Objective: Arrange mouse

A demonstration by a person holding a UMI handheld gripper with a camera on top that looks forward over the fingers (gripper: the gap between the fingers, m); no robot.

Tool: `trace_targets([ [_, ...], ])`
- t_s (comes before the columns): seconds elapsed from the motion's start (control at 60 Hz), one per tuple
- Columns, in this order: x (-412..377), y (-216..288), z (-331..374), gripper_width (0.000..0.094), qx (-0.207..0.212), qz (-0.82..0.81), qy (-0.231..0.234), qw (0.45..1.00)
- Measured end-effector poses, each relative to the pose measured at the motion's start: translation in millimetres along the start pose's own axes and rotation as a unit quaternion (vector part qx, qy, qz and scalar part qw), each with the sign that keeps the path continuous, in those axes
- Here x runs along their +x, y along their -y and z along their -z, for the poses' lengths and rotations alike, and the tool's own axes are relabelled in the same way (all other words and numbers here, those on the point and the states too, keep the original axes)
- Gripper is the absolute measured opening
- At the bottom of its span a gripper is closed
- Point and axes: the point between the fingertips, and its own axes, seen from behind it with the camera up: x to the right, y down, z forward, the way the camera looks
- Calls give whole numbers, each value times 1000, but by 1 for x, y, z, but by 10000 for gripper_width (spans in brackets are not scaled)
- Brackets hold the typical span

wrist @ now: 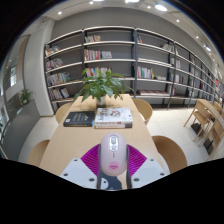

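Tall bookshelves line the far wall of a library reading room, their rows only partly filled with books, and more shelving runs down the right side under bright ceiling lights. In front of them stretches a long wooden table, flanked by rounded wooden chairs, with another chair further along its right edge. A second table with chairs stands well apart to the right. At the far end of my table sits a leafy green potted plant. Just nearer than the plant lie two books side by side: a dark-covered book on the left and a lighter magazine-like book to its right, the two touching or nearly so. Nearest of all, my hand-held gripper is raised above the near end of the table, its two fingers clenched on a light-coloured mouse. The mouse sits lengthwise between the magenta pads, pressed on both sides, its scroll wheel facing up and its nose pointing toward the books. The mouse is held just short of the books, in line with the lighter one.
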Motion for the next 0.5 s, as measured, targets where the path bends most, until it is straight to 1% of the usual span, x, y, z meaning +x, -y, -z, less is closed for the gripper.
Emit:
trace_targets([
  [0.033, -18, -2, 5, 338, 6, -1, 8, 1000],
  [0.083, -39, -1, 9, 338, 1, 7, 16, 1000],
  [0.117, -50, -9, 9, 338, -5, 15, 19, 1000],
  [0.15, -63, -29, 5, 339, -10, 20, 22, 1000],
  [0.233, -81, -69, -7, 337, -46, 22, 31, 998],
  [0.383, -82, -155, -40, 338, -117, 26, 19, 993],
  [0.5, -74, -200, -60, 339, -147, 39, 8, 988],
])
